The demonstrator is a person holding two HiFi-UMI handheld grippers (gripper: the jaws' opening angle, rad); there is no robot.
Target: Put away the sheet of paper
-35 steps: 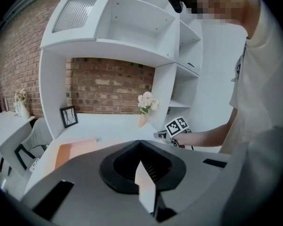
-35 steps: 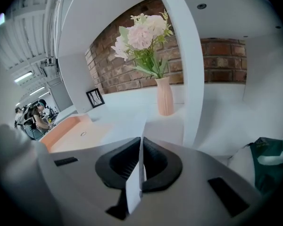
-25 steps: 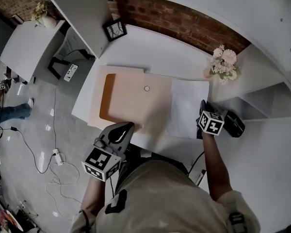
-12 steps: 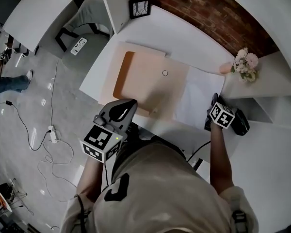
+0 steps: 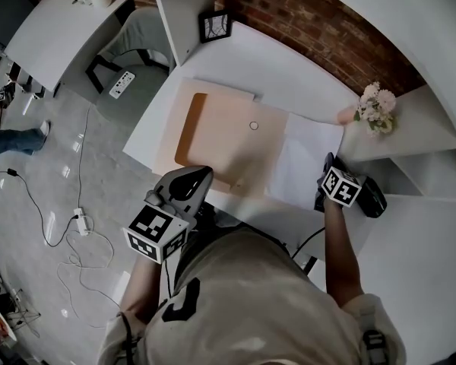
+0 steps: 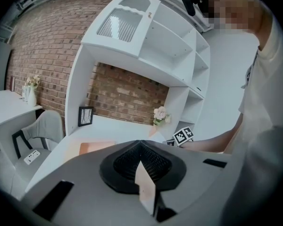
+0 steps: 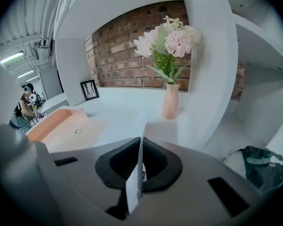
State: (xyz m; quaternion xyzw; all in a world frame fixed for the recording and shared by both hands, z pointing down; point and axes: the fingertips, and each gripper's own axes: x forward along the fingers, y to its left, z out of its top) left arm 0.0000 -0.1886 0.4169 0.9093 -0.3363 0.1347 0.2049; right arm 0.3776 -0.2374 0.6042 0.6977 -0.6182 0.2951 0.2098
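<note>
A white sheet of paper lies on the white desk, its left edge against a peach envelope with a small round clasp. My right gripper is shut on the sheet's right edge; in the right gripper view the sheet stands edge-on between the jaws of the right gripper. My left gripper is at the envelope's near edge. In the left gripper view a peach strip of the envelope is pinched in the left gripper.
A vase of pale flowers stands at the desk's right end, close beyond the sheet. A framed picture leans at the back. White shelves rise at the right. A dark bag lies on the right. A chair and floor cables are left.
The head view has swung a little. Both grippers hold the same edges of sheet and envelope, and I see no clear shift of the paper.
</note>
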